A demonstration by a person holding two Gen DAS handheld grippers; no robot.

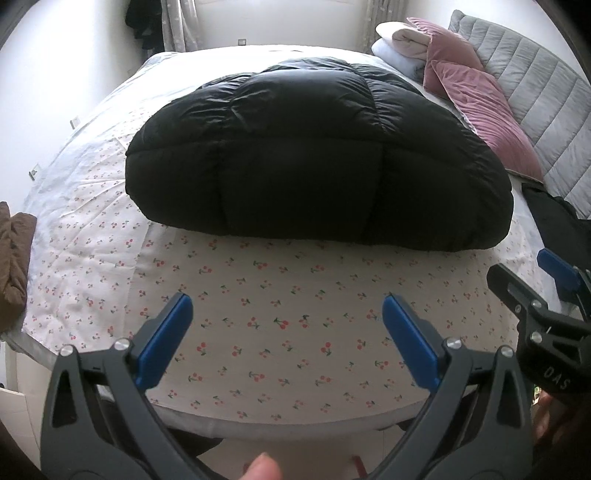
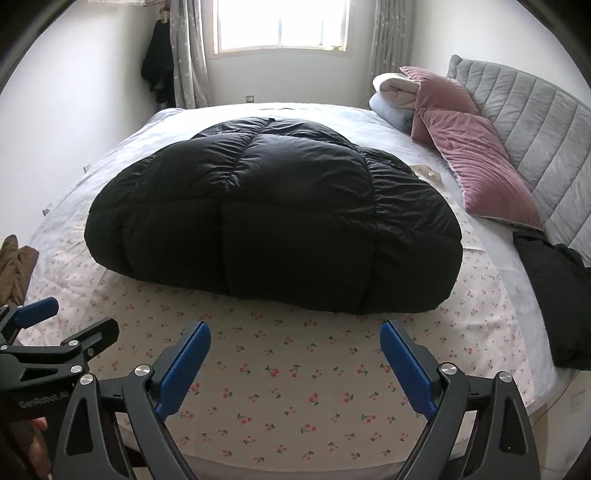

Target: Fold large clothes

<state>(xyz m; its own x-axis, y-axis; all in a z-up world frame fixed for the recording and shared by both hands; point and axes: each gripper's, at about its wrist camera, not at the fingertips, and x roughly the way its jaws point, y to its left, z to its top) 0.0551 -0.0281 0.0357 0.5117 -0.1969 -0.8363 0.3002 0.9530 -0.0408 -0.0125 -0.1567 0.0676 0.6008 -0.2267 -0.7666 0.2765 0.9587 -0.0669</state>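
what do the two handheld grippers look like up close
Both the left gripper and the right gripper have dark grey plastic frames with triangular cut-outs, silver round pivot bolts and flat blue pads on their fingers. White lettering marks the bodies: "GenRobot.AI" and "DAS".

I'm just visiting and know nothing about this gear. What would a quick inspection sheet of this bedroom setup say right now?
Surface: bed sheet with cherry print, bare in front.
Job's things: black puffer coat lying mid-bed, bulky.
Clutter: pink pillows, rolled bedding, dark garment at right edge, brown cloth at left edge.
Grippers: left gripper and right gripper both open, empty, short of the coat.
Cables: nothing seen.
Surroundings: grey headboard, window, curtains.
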